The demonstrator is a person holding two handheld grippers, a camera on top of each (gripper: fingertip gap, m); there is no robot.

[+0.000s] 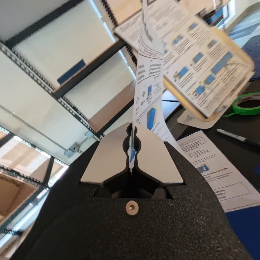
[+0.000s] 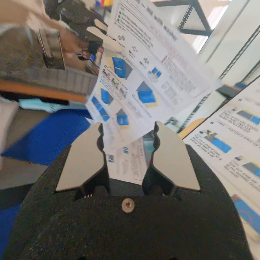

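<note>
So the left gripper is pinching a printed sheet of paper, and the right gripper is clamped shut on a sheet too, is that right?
Not quite. The left gripper is indeed shut on a printed sheet. But the right wrist view shows the right gripper open, its fingers spread wide apart, with printed sheets hanging ahead of it and none pinched.

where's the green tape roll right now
In the left wrist view, the green tape roll lies on the dark tabletop at the far right edge, just right of the printed sheet on a stand and beyond a black marker.
</note>
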